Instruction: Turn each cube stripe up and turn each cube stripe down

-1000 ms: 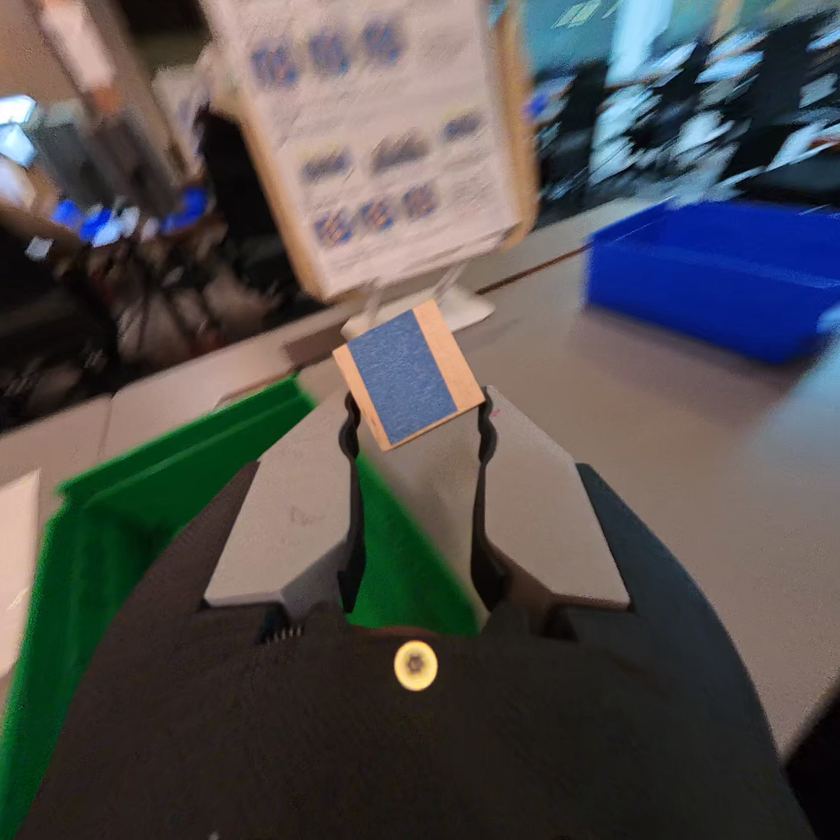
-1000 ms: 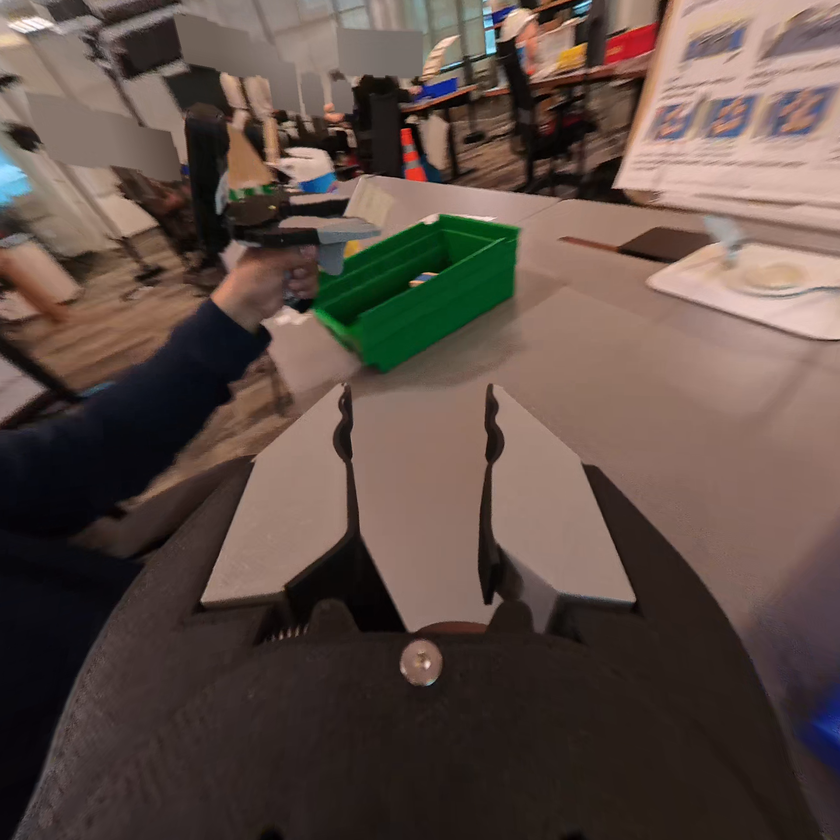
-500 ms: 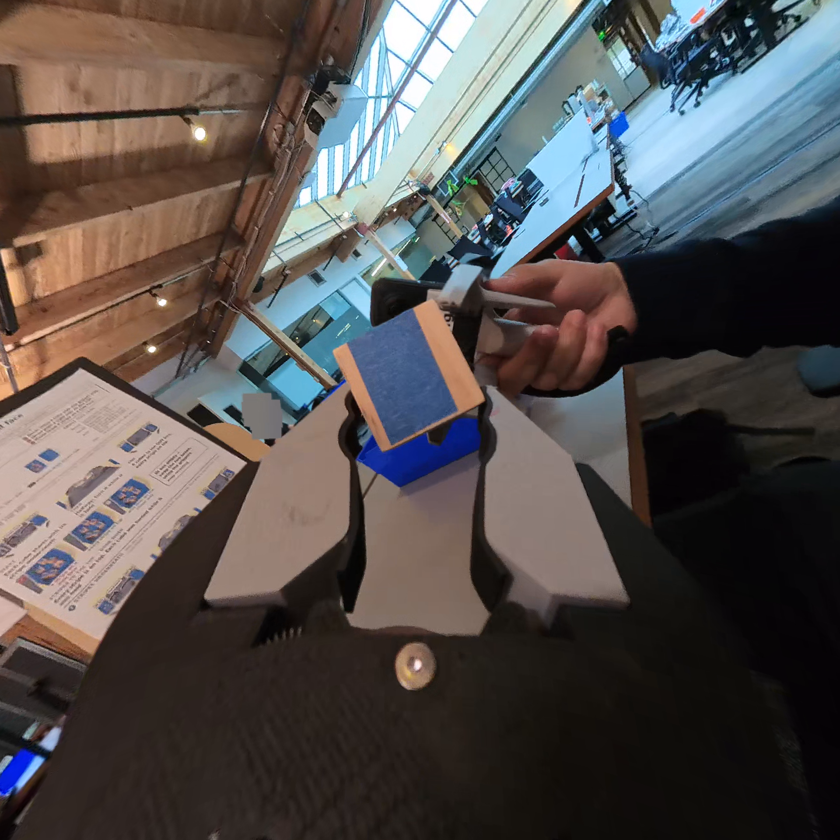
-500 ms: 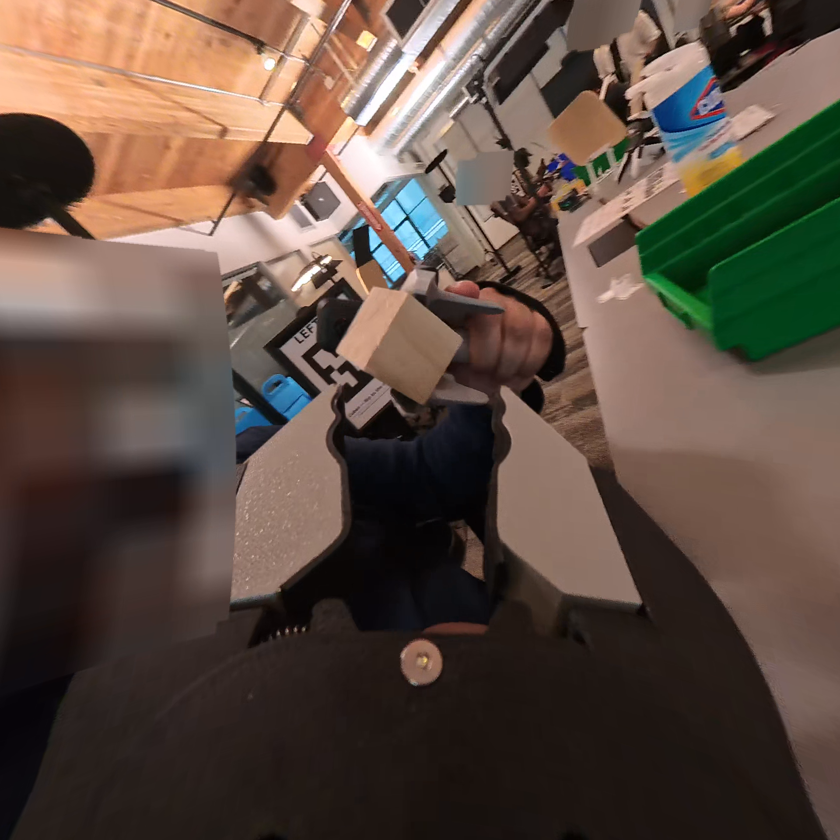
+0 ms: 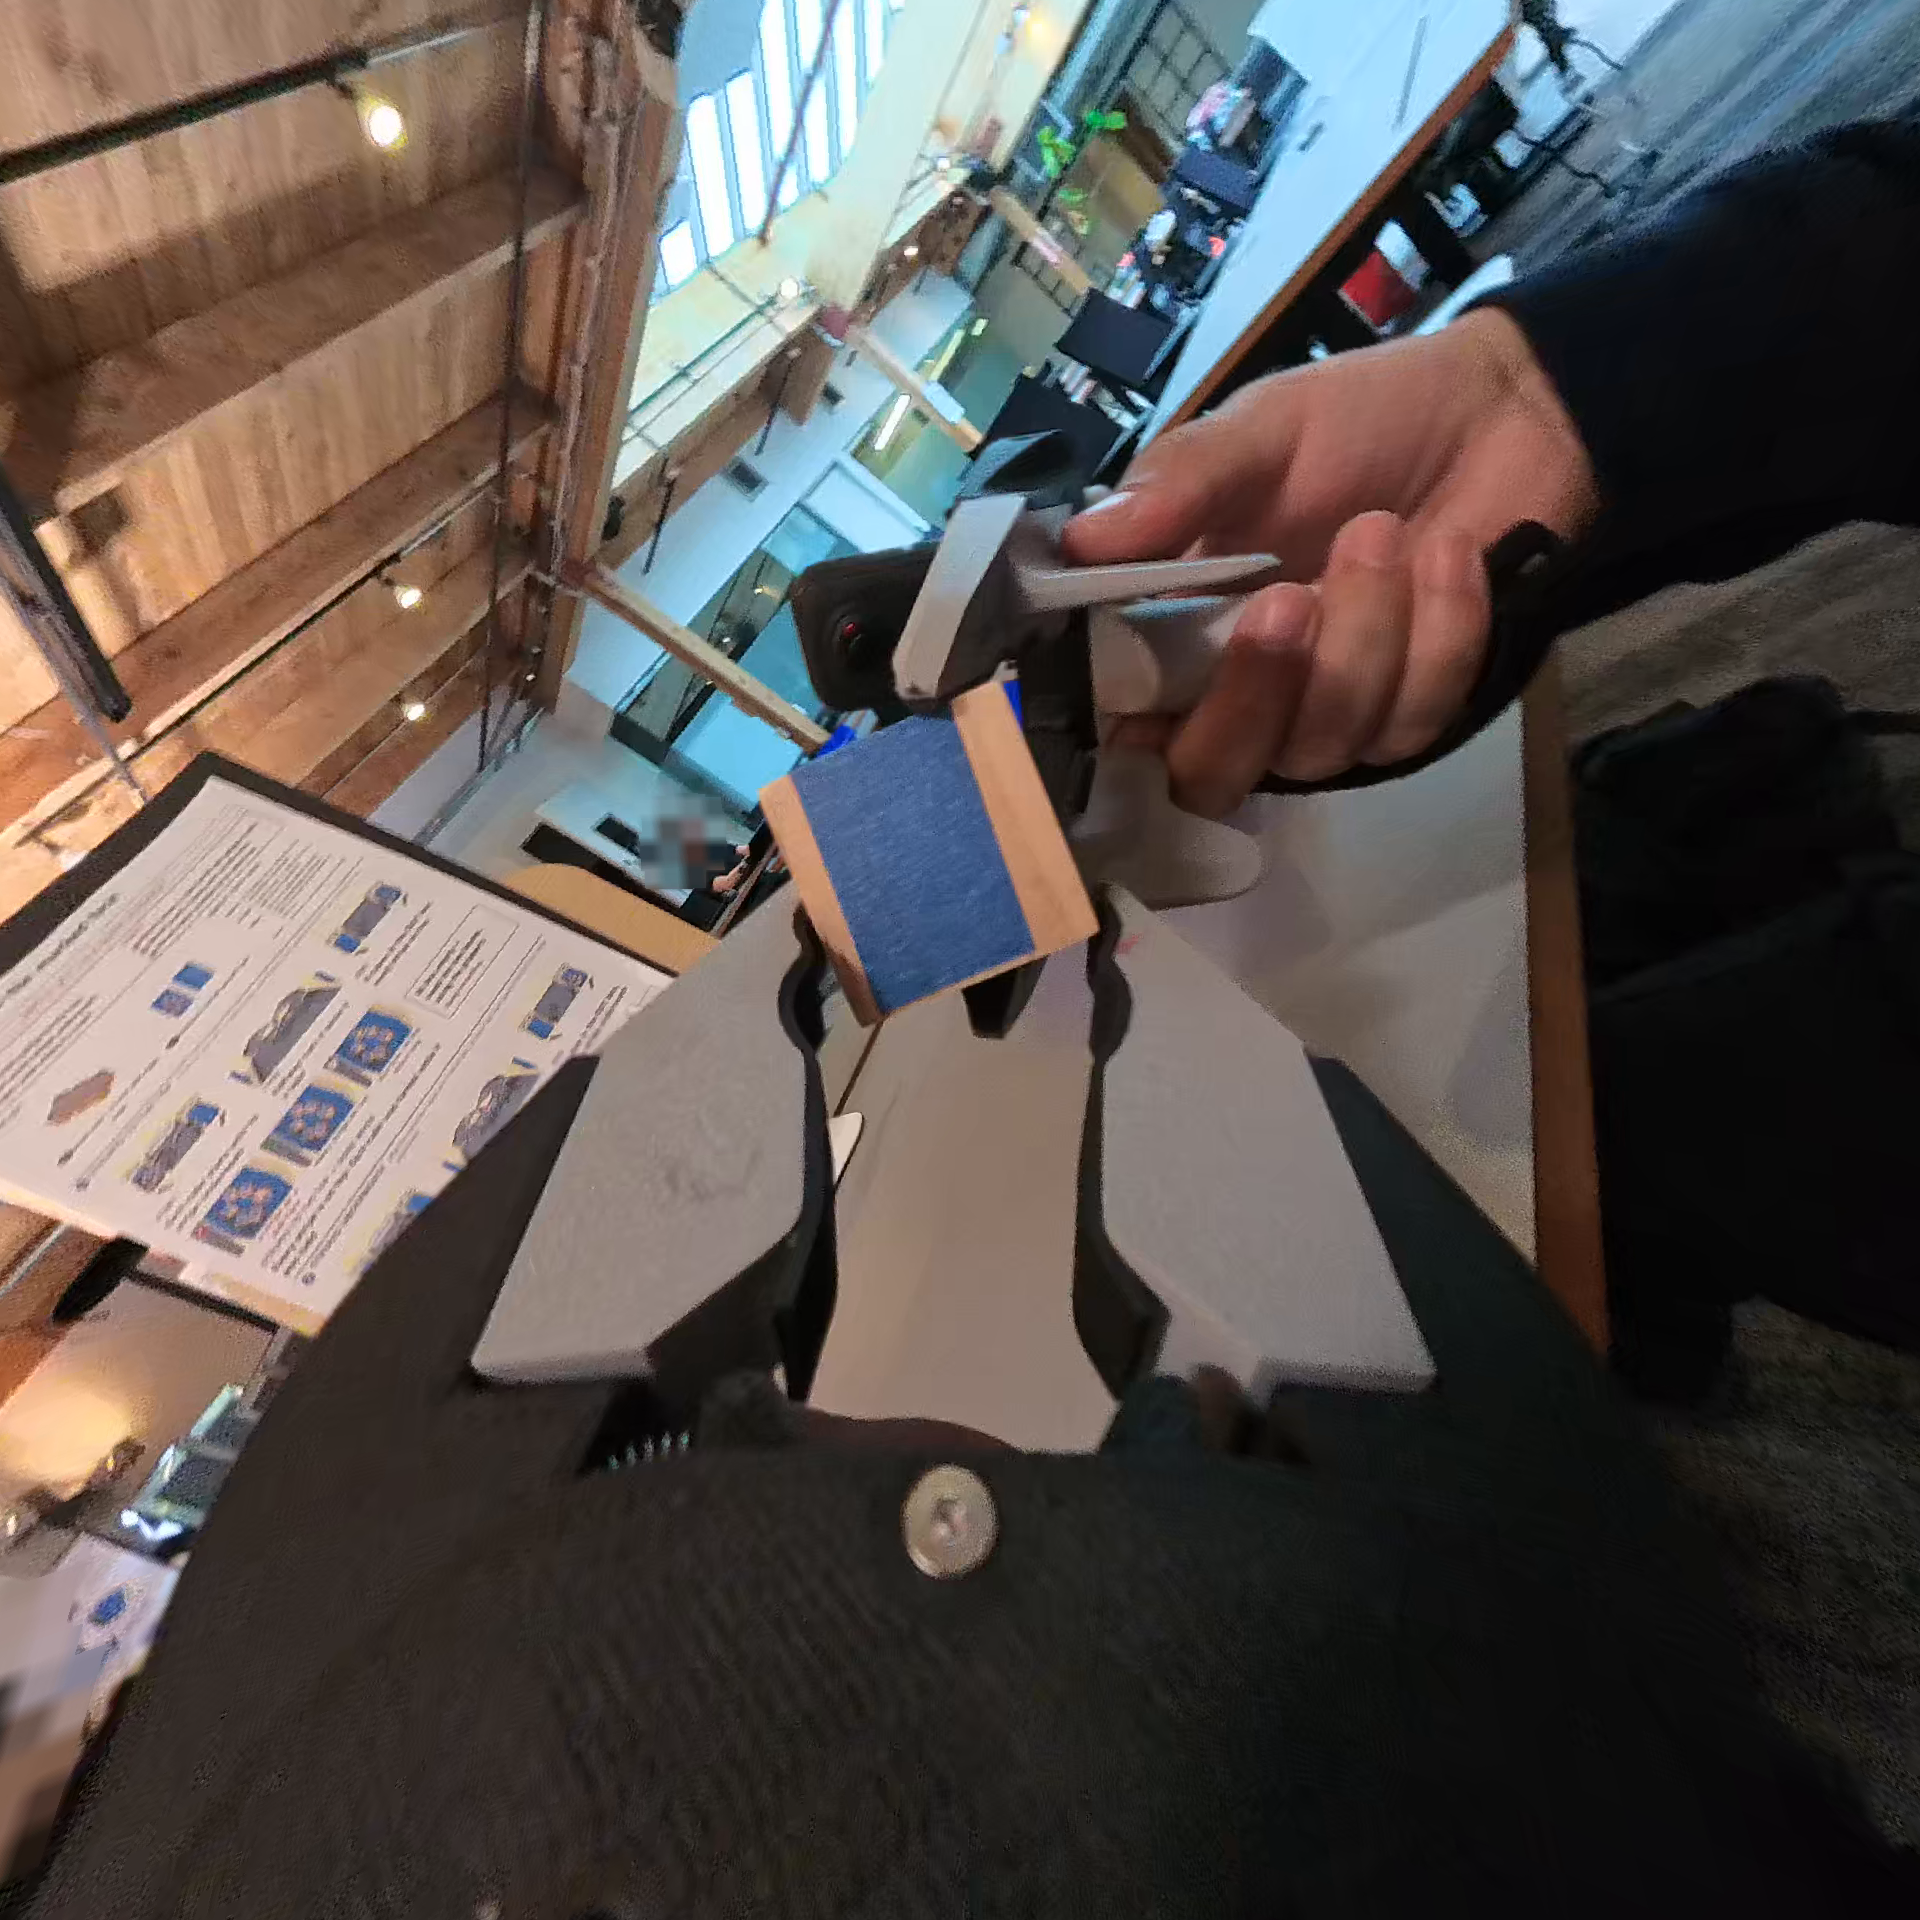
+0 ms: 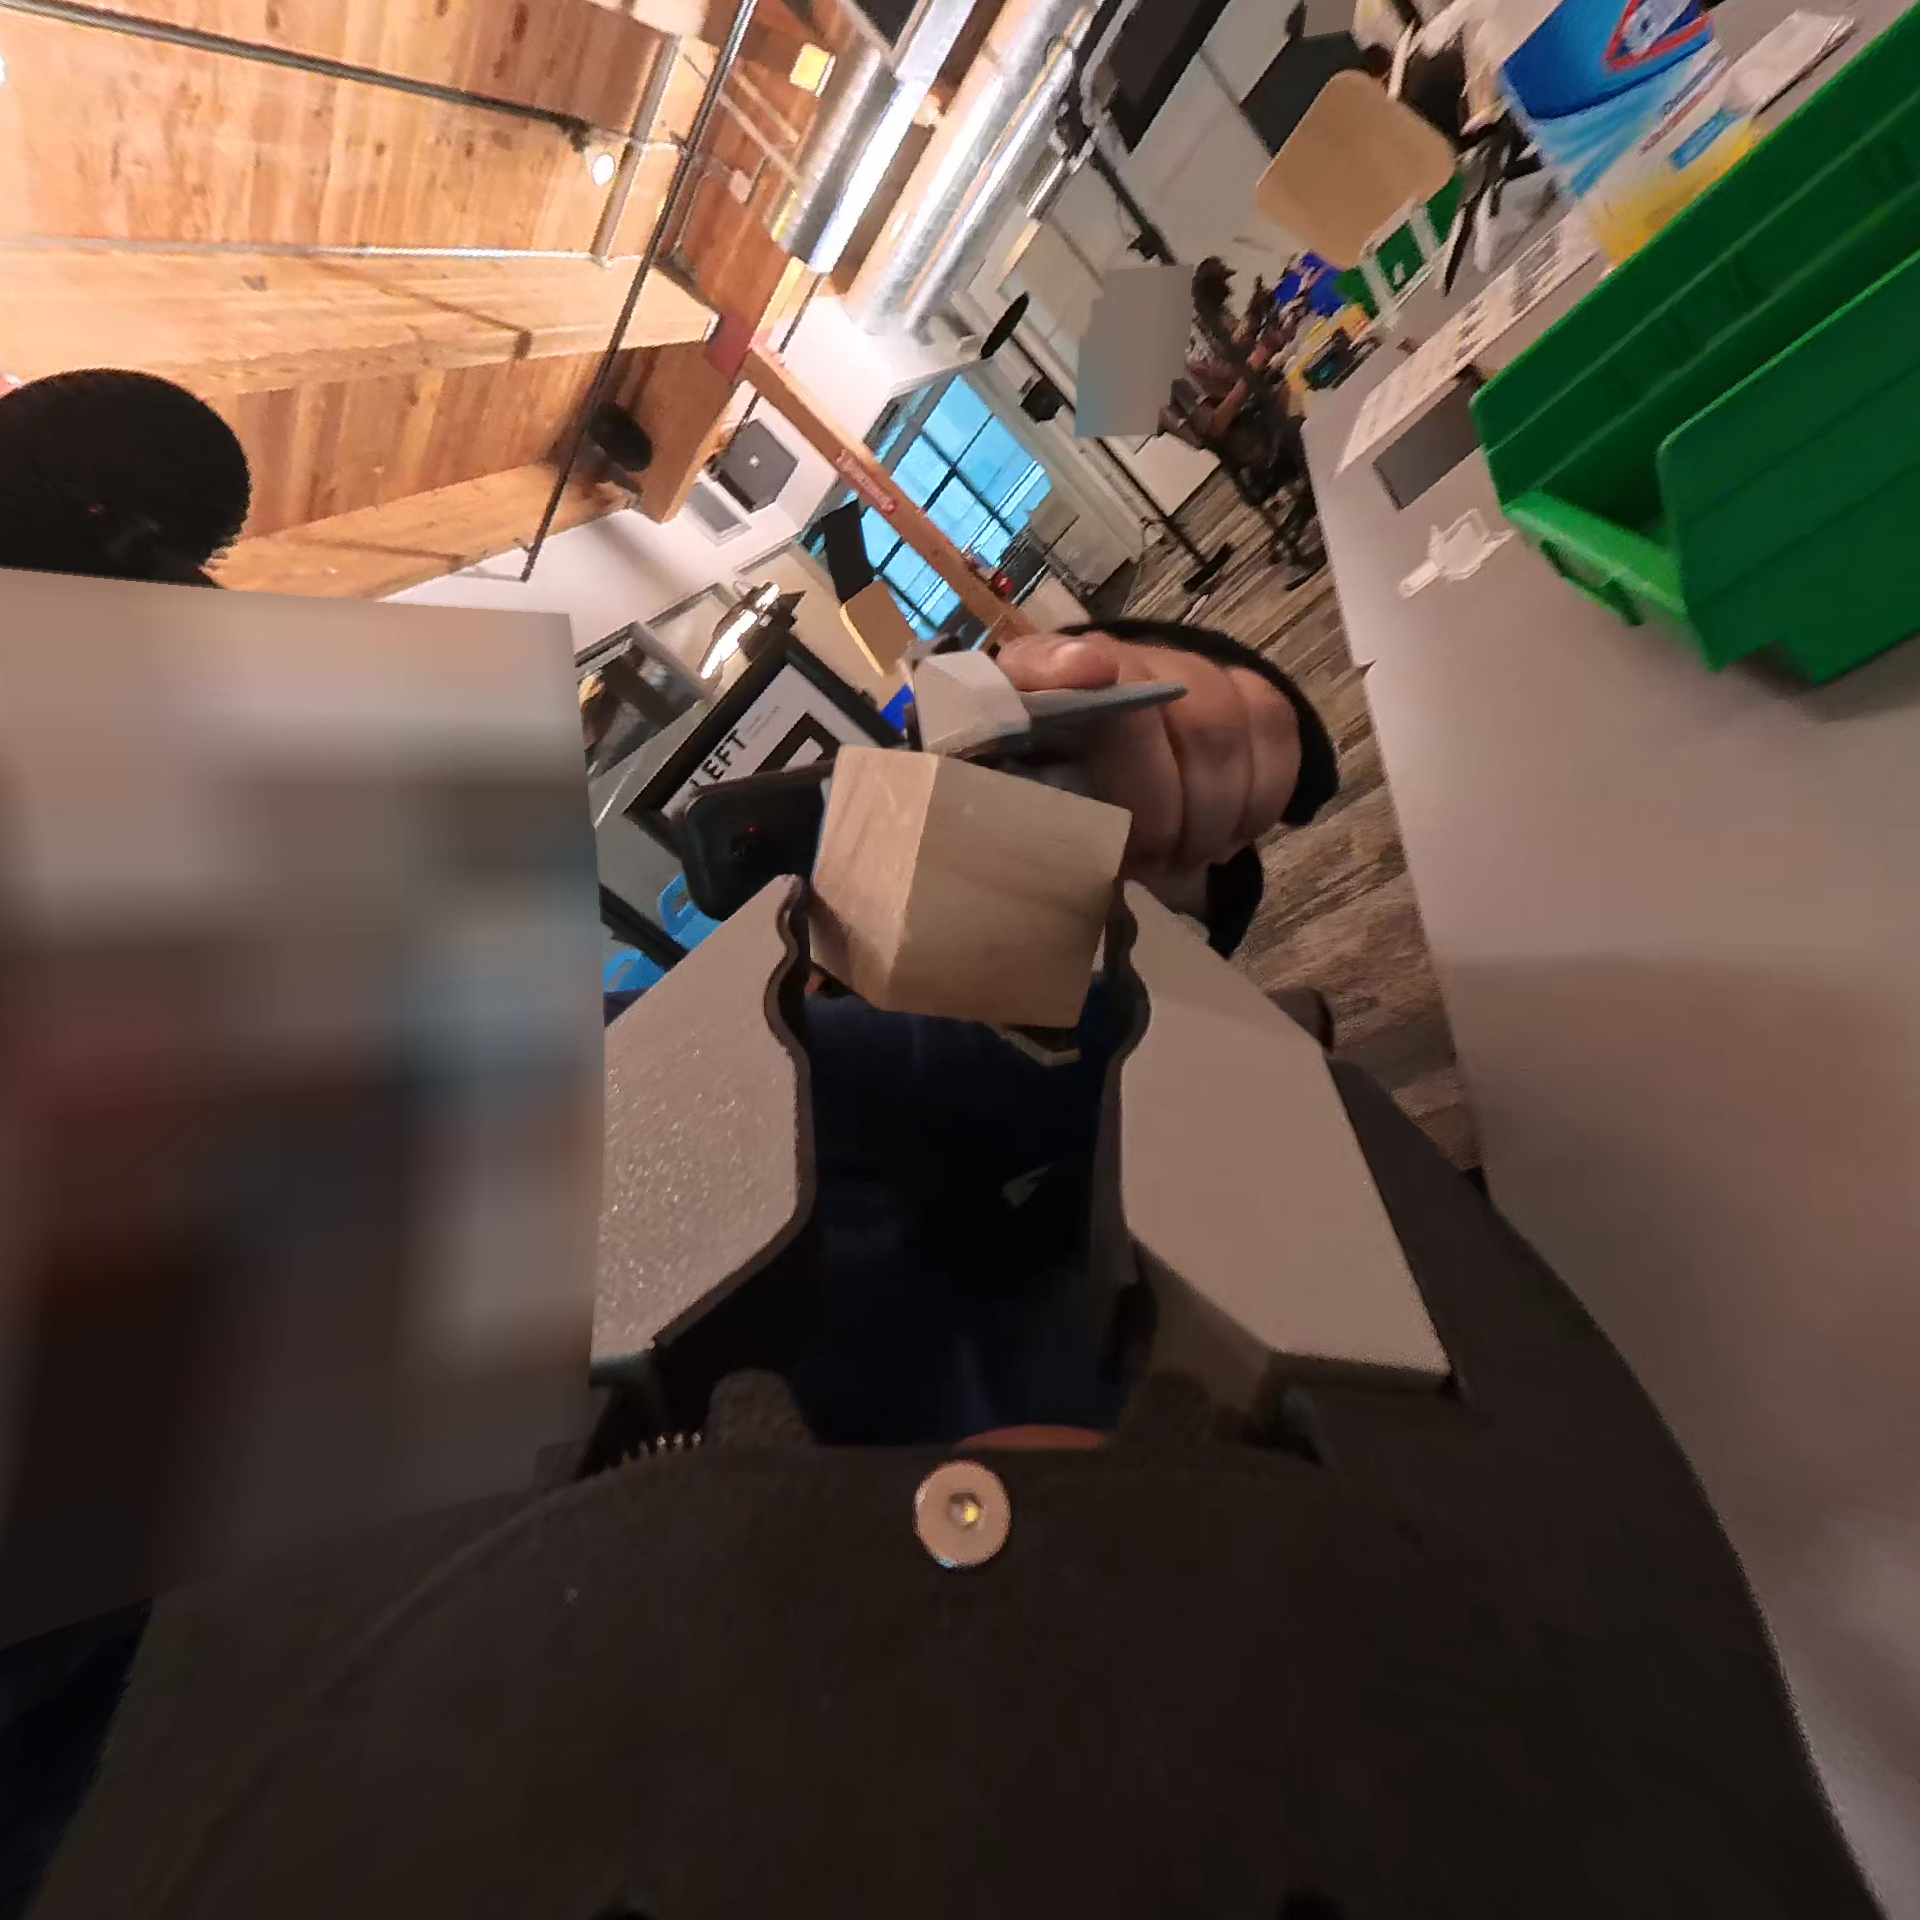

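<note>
A: What sits between the right gripper [image 6: 951, 935]'s fingers [image 6: 717, 1122]?

B: A plain wooden cube [image 6: 961, 883], tilted, at the tips. Only bare wood faces show. Whether both tips actually touch it, I cannot tell.

A: And behind it?

B: The left gripper [image 6: 966, 717], held in a hand [image 6: 1174, 769] with a dark sleeve, right up against the cube's far side.

A: Anything on the worktop [image 6: 1662, 987]?

B: A green bin [image 6: 1745, 457] at the upper right, with a blue-and-white tub [image 6: 1621, 94] beyond it. The whole view is rolled, with wooden ceiling at the upper left.
</note>
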### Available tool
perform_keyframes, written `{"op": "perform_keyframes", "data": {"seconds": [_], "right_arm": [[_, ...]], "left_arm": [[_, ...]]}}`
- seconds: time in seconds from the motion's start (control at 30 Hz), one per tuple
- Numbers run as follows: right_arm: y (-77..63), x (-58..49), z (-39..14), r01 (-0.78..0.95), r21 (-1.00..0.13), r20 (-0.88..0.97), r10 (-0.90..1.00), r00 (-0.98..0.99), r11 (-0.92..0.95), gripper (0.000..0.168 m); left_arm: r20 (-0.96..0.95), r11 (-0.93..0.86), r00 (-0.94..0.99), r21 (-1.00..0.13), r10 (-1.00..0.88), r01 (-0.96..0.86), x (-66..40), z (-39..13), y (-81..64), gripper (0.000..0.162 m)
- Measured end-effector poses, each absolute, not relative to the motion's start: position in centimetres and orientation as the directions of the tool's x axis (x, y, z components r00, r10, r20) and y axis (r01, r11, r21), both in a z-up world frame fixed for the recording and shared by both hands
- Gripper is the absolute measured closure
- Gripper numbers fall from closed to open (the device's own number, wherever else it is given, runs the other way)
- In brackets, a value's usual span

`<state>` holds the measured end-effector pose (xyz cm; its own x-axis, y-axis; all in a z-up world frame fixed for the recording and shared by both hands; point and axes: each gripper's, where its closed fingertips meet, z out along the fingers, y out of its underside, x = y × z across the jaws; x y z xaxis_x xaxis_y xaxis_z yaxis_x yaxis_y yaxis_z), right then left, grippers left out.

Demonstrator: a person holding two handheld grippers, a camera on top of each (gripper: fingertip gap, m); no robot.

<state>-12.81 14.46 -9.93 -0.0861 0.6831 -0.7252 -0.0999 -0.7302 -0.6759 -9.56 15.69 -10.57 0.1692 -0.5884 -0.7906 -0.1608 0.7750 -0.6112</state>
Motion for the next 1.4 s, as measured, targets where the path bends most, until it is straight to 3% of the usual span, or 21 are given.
{"op": "perform_keyframes", "data": {"seconds": [0.03, 0.33, 0.6, 0.8, 0.97, 1.07, 1.17, 1.3, 1.4], "right_arm": [[14.7, -12.7, -9.7, -0.117, -0.682, -0.718, 0.692, -0.078, -0.722, 0.114], [15.1, -12.4, -8.8, -0.143, -0.824, -0.566, 0.811, 0.148, -0.549, 0.114], [15.4, -12.5, -9.8, 0.016, -0.935, -0.316, 0.852, 0.417, -0.355, 0.114], [14.1, -12.5, -9.7, 0.042, -0.918, -0.359, 0.87, 0.337, -0.395, 0.115], [12.0, -12.5, -7.9, -0.041, -0.867, -0.499, 0.865, 0.057, -0.497, 0.127], [11.1, -13.1, -7.4, -0.054, -0.835, -0.545, 0.836, -0.059, -0.548, 0.126], [11.2, -13.5, -7.8, -0.045, -0.828, -0.556, 0.829, -0.052, -0.558, 0.117], [11.6, -13.7, -8.7, -0.009, -0.851, -0.526, 0.85, 0.033, -0.526, 0.125], [12.7, -13.5, -9.2, 0.009, -0.89, -0.448, 0.879, 0.163, -0.455, 0.126]], "left_arm": [[-0.776, 0.763, 0.197, -0.628, -0.599, -0.154, -9.5, -10.4, 15.9, 0.114], [-0.726, 0.712, 0.283, -0.681, -0.627, -0.171, -9.2, -9.3, 16.4, 0.117], [-0.818, 0.79, 0.303, -0.563, -0.489, -0.245, -9.3, -9.3, 16.4, 0.116], [-0.889, 0.867, 0.259, -0.437, -0.377, -0.24, -9.4, -9.3, 15.0, 0.118], [-0.809, 0.83, 0.238, -0.557, -0.538, -0.013, -10.2, -7.9, 12.9, 0.118], [-0.766, 0.796, 0.231, -0.601, -0.599, 0.073, -10.5, -7.4, 12.3, 0.118], [-0.781, 0.813, 0.243, -0.579, -0.575, 0.065, -10.4, -7.4, 12.2, 0.118], [-0.83, 0.852, 0.231, -0.524, -0.507, -0.013, -9.8, -8.6, 12.6, 0.118], [-0.82, 0.833, 0.242, -0.548, -0.519, -0.073, -9.5, -9.1, 13.7, 0.119]]}}
